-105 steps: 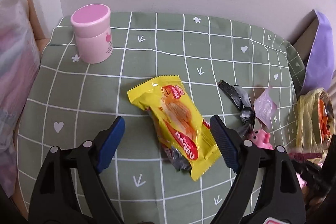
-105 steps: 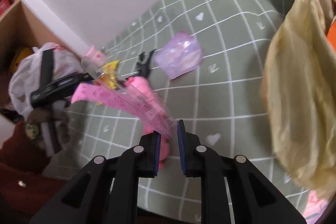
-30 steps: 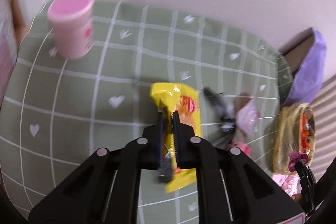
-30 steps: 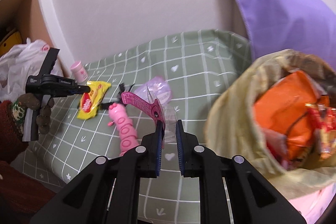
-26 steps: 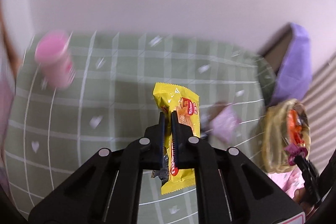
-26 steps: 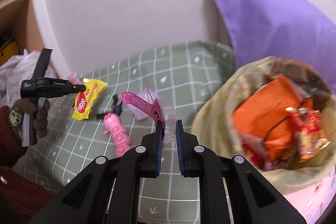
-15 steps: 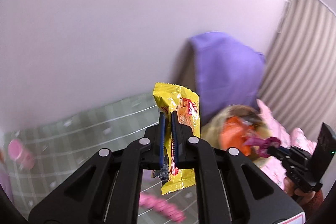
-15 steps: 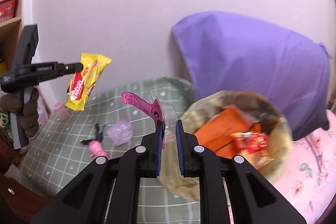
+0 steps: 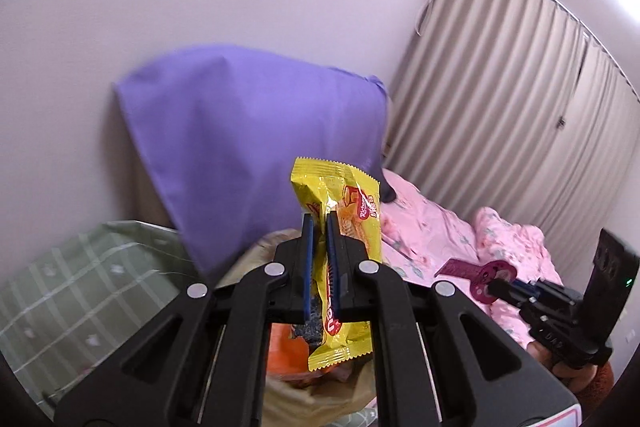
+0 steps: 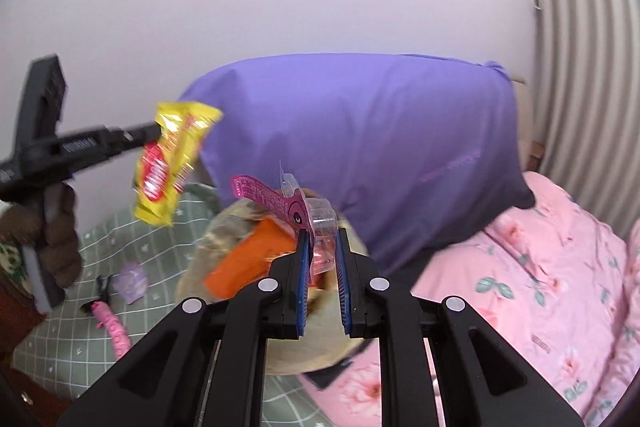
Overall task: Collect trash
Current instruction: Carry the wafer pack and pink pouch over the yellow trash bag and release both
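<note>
Purple pillow [image 10: 360, 131] against wall, pink floral bedding [image 10: 540, 267], beige curtains [image 9: 520, 107].

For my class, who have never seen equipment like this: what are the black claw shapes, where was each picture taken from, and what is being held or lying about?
No robot is here. A person holds a two-finger clamp in each hand, each with a wide-angle camera looking along its fingers.

The left gripper is clamped on a yellow snack wrapper. Its view also shows the other clamp off to the side.

The right gripper is clamped on a clear plastic pack with a pink card, above a yellowish trash bag holding an orange packet.

On the green checked cloth lie a pink toy, a purple wrapper and a small black item. A purple pillow and pink bedding lie behind.
</note>
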`<state>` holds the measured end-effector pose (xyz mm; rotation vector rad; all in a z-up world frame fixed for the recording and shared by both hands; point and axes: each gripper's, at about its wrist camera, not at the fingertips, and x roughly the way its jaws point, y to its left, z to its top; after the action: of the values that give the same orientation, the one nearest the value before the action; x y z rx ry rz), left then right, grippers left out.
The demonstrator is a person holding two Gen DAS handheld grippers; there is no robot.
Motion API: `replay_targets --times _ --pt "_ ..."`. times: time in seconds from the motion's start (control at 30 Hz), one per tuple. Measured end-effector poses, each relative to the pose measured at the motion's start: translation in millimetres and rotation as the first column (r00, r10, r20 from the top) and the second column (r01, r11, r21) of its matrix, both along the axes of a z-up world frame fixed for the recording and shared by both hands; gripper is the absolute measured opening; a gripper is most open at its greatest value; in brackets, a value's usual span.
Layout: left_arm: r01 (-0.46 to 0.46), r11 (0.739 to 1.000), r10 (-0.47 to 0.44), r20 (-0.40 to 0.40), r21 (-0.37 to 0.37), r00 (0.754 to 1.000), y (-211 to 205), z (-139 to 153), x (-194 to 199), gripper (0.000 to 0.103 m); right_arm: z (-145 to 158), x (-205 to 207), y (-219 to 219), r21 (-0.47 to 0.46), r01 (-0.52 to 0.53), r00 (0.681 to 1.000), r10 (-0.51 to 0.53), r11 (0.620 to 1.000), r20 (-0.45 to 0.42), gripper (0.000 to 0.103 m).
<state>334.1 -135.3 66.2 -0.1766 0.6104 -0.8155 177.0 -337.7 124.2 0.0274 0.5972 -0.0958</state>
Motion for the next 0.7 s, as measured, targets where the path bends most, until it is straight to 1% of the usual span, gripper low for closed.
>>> replay_targets --times 0.03,0.1,0.13,0.17,0.2,0.27,0.33,0.4,0.47,0.53,0.63,0.7 --pt "0.015 1.000 -0.015 -0.015 0.016 1.000 -15 -10 5 0.006 1 0 -4 0.001 0.009 1.000 -0.009 1.000 -0.004 0.014" --pt "0.058 0.997 -0.054 -0.073 0.057 0.996 -36 -36 15 0.006 1 1 -7 -0.008 0.015 1.000 -0.015 1.000 -0.019 0.014" --pt "0.078 0.992 -0.067 -0.115 0.095 0.991 -48 -55 21 0.006 -1 3 -8 -0.015 0.015 0.999 -0.016 1.000 -0.032 0.014" --pt "0.086 0.988 -0.067 -0.140 0.132 0.988 -55 -69 25 0.006 -4 7 -8 -0.019 0.011 0.999 -0.012 1.000 -0.048 0.014" --pt "0.095 0.977 -0.061 -0.176 0.192 0.982 -63 -88 28 0.006 -9 13 -7 -0.018 0.000 0.998 -0.002 1.000 -0.069 0.014" --pt "0.100 0.963 -0.044 -0.221 0.248 0.974 -66 -109 31 0.006 -18 23 -7 -0.011 -0.020 0.995 0.019 1.000 -0.102 0.014" --pt "0.106 0.957 -0.037 -0.248 0.270 0.968 -62 -124 31 0.006 -33 42 -3 -0.002 -0.060 0.988 0.059 0.998 -0.144 0.014" --pt "0.103 0.954 -0.030 -0.253 0.281 0.967 -56 -130 31 0.006 -53 64 5 -0.001 -0.097 0.977 0.095 0.995 -0.189 0.014" --pt "0.098 0.958 -0.025 -0.263 0.270 0.965 -47 -132 35 0.006 -73 85 13 -0.008 -0.126 0.963 0.120 0.992 -0.240 0.014" --pt "0.087 0.963 -0.017 -0.266 0.254 0.964 -40 -133 40 0.006 -93 105 25 -0.038 -0.155 0.946 0.137 0.987 -0.295 0.014" --pt "0.070 0.970 -0.004 -0.274 0.232 0.962 -30 -132 44 0.006 -110 122 41 -0.091 -0.191 0.927 0.150 0.977 -0.344 0.014" --pt "0.067 0.973 -0.003 -0.276 0.221 0.961 -31 -131 42 0.006 -118 129 44 -0.103 -0.190 0.921 0.141 0.976 -0.363 0.014"
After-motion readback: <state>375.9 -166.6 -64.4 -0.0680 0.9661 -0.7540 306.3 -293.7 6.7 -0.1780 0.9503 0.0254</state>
